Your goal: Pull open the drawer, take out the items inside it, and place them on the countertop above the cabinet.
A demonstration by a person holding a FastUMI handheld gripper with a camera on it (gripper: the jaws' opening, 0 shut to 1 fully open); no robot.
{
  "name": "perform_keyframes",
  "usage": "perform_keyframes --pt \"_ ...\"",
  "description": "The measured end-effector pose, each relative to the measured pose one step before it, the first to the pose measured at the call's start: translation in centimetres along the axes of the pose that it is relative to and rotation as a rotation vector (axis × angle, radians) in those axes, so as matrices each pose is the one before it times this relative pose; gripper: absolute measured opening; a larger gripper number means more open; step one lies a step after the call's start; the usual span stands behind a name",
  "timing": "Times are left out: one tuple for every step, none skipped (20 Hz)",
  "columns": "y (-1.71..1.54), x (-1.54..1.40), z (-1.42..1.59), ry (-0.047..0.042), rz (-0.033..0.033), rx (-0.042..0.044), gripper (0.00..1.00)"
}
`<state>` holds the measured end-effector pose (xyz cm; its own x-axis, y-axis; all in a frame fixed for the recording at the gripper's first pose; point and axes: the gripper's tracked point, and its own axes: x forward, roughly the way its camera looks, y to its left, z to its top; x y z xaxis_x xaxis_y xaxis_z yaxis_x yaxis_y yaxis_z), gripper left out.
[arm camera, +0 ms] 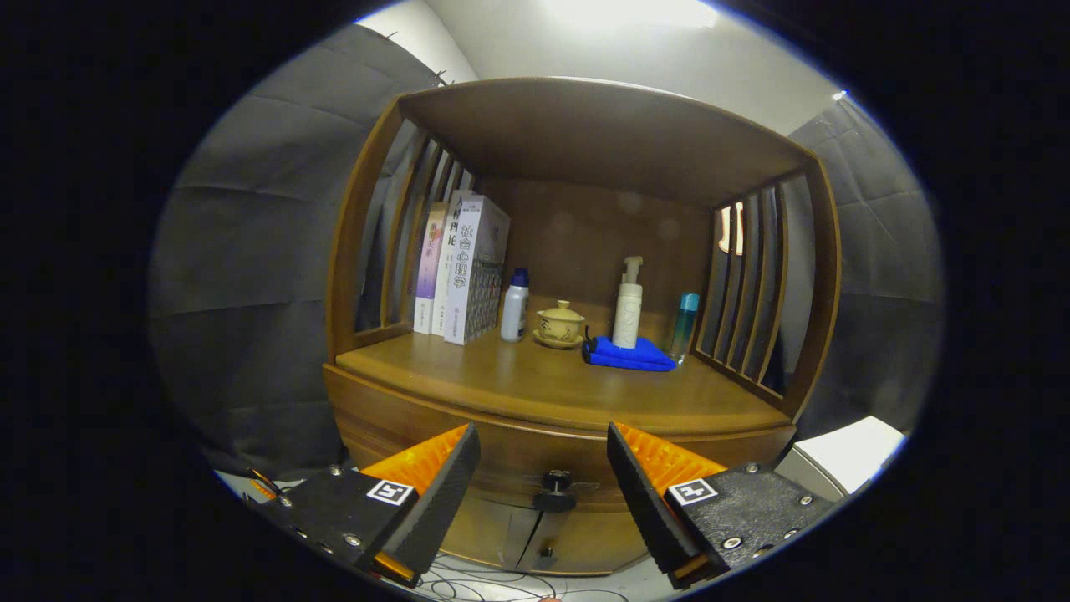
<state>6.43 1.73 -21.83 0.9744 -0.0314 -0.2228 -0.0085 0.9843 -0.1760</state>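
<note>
You have one wooden cabinet [577, 251] with one closed drawer [518, 456] bearing one round black knob [555, 481], and one two-finger gripper [543, 456] whose fingers stand apart ahead of that knob. On the brown wooden countertop [543, 385] you can count three upright books [461, 272], three bottles — one white with a blue cap [515, 306], one white pump bottle [628, 305], one teal [685, 324]. You also have one yellow lidded ceramic teacup [560, 324] and one folded blue cloth [629, 354].

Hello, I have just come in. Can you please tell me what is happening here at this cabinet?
A person holds a gripper in front of a wooden cabinet. Its fingers are open, and the dark drawer knob sits between them, a little beyond the tips, not touched. The drawer looks closed. On the countertop above stand books, a white bottle, a lidded cup, a pump bottle on a blue cloth, and a teal bottle.
</note>
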Motion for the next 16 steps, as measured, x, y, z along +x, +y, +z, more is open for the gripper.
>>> perform_keyframes --pt "-0.038 0.368 -0.661 0.00721 -0.01442 -0.00242 0.95" --pt "-0.027 0.450 -0.801 0.01343 -0.01474 -0.00291 0.95" --pt "-0.171 0.460 -0.850 0.01222 -0.01212 -0.00043 0.95" --pt "-0.141 0.519 -0.785 0.01506 -0.01189 0.00252 0.95" --pt "-0.187 0.465 -0.876 0.01724 -0.00946 0.00959 0.95" --pt "-0.194 0.269 -0.859 0.01191 -0.00915 0.01366 0.95" --pt "-0.154 0.213 -0.701 0.00910 -0.00566 0.01509 0.95" --pt "-0.178 0.182 -0.730 0.00815 -0.00189 0.01473 0.95" --pt "0.035 0.264 -0.712 0.01302 0.00538 0.01224 0.94" --pt "0.069 0.392 -0.595 0.00822 0.00006 0.01037 0.94" --pt "0.056 0.346 -0.523 0.00671 -0.00221 0.00330 0.92" --pt "0.051 0.397 -0.569 0.00718 -0.00025 0.00402 0.90" --pt "0.017 0.202 -0.372 0.00287 -0.00188 0.00099 0.89" --pt "-0.105 0.173 -0.451 0.00082 -0.00406 -0.00314 0.87" --pt "0.011 0.106 -0.228 0.00198 0.00118 -0.00705 0.84" --pt "0.076 0.017 -0.209 0.00477 0.00309 -0.00500 0.79"
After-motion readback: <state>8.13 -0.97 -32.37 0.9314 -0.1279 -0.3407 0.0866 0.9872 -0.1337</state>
